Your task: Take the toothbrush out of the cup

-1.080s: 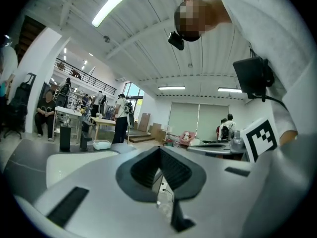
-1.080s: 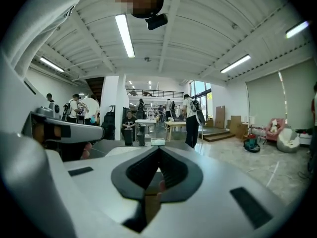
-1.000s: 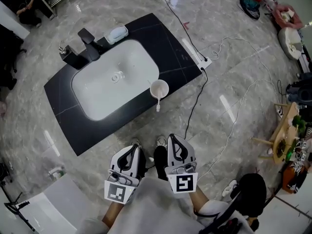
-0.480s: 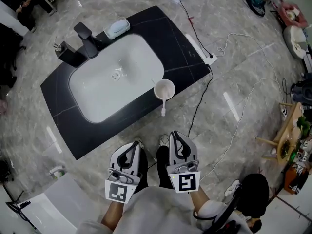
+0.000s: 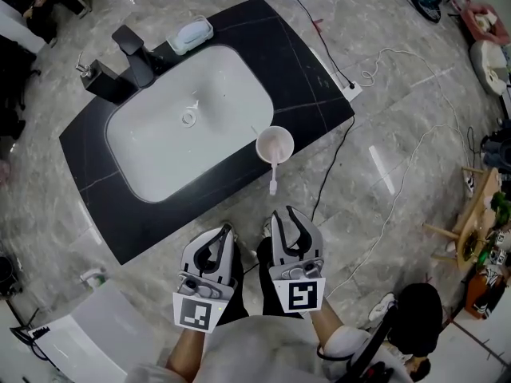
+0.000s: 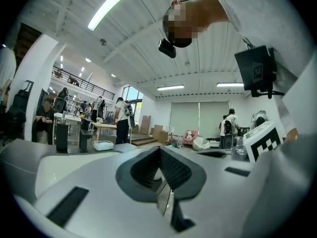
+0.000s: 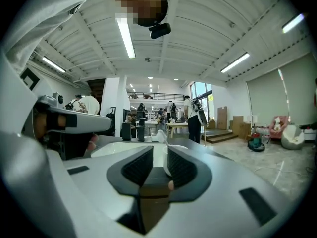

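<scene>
A white cup [image 5: 275, 144] stands on the black counter [image 5: 299, 62] at the front right rim of the white sink [image 5: 160, 146]. A white toothbrush [image 5: 273, 183] leans out of it toward me, its end hanging past the counter's front edge. Both grippers hang below that edge, apart from the cup. My left gripper [image 5: 224, 231] is shut and empty [image 6: 159, 150]. The jaws of my right gripper [image 5: 289, 215] are opening with nothing between them. In the right gripper view the cup [image 7: 165, 163] and toothbrush [image 7: 160, 134] show beyond that gripper [image 7: 159, 155].
A black faucet [image 5: 132, 50], a black dispenser [image 5: 97, 82] and a pale soap dish [image 5: 190, 33] line the counter's far edge. A white power strip [image 5: 345, 86] and cables [image 5: 391, 190] lie on the marble floor to the right. People and tables stand in the hall behind.
Both grippers have sunk and drawn a little nearer the counter's front edge. The right gripper's jaws, shut before, now stand apart. The cup and toothbrush have not moved on the counter.
</scene>
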Available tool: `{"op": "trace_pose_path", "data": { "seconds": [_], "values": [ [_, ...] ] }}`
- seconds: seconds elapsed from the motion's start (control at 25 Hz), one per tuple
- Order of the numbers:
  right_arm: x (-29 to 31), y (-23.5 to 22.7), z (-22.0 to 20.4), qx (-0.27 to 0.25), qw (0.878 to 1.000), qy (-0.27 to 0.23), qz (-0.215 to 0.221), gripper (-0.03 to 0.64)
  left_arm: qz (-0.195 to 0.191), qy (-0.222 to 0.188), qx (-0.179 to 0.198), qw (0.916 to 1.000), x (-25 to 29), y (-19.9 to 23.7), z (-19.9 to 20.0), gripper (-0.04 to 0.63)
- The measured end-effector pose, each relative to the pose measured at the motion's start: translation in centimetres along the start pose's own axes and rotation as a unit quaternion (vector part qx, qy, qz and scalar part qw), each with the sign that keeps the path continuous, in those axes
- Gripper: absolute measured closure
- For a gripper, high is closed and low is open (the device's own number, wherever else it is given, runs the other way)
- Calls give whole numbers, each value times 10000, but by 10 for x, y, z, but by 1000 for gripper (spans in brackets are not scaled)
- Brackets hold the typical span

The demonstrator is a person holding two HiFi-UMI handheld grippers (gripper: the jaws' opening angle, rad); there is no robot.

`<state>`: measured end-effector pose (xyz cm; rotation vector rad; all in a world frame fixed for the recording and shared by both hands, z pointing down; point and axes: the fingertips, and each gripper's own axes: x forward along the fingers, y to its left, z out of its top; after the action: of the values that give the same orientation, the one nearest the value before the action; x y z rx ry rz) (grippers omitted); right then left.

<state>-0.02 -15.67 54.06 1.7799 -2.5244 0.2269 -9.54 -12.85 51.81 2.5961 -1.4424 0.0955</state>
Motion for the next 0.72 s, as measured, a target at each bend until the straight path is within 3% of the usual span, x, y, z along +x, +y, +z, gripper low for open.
{"op": "trace_pose_path", "data": {
  "seconds": [0.2, 0.72],
  "values": [
    [17, 2, -12, -75, 10000, 12, 27, 488, 17, 54, -48, 10000, -4, 3, -8, 600],
    [66, -11, -14, -349, 9992, -105, -156, 482, 0, 128, -142, 9998, 3, 10, -20, 600]
  ]
}}
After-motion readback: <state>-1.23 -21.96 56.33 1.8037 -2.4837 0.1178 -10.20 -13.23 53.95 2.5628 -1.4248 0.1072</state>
